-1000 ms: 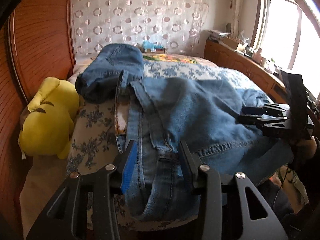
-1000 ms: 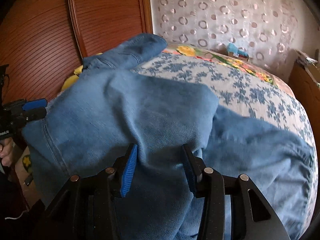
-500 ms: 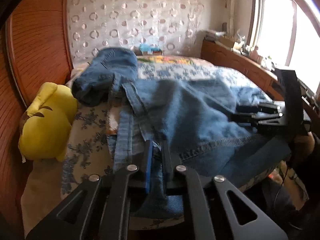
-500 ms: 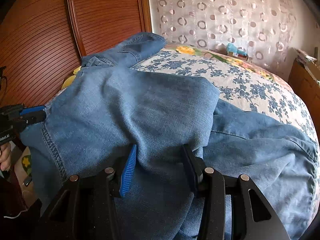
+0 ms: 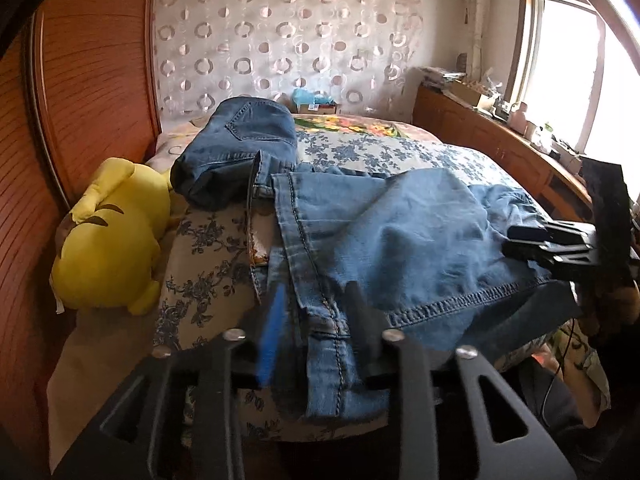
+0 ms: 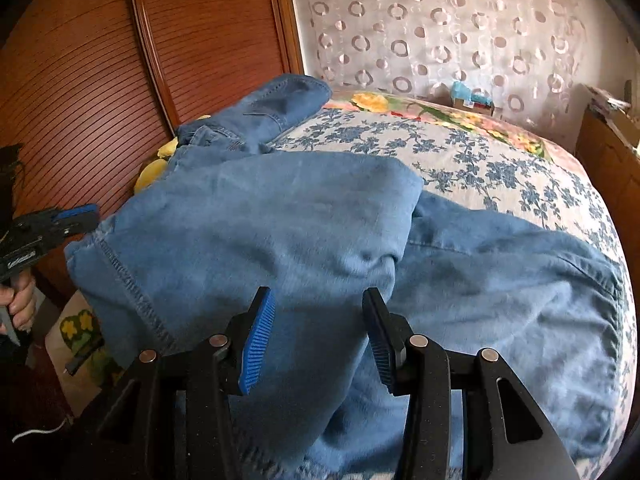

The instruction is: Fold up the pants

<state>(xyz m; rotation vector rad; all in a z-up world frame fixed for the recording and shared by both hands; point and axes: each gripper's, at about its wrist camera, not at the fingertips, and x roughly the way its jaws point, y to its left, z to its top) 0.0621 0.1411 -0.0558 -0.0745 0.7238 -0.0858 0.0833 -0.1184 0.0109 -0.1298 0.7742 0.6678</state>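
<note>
Light blue jeans lie across the near end of the bed, one part folded over another; they also fill the right wrist view. My left gripper is open, its fingers on either side of the jeans' seamed edge at the bed's corner. My right gripper is open just above the folded denim, holding nothing. In the left wrist view the right gripper shows at the jeans' right side. In the right wrist view the left gripper shows at the far left edge.
A darker folded pair of jeans lies near the head of the bed. A yellow plush toy rests at the left by the wooden headboard. The floral bedspread is bare at the right. A wooden cabinet stands under the window.
My left gripper closed on the jeans' edge half a second ago and has opened again, letting it go. The denim has settled flatter. My right gripper stayed open over the fold.
</note>
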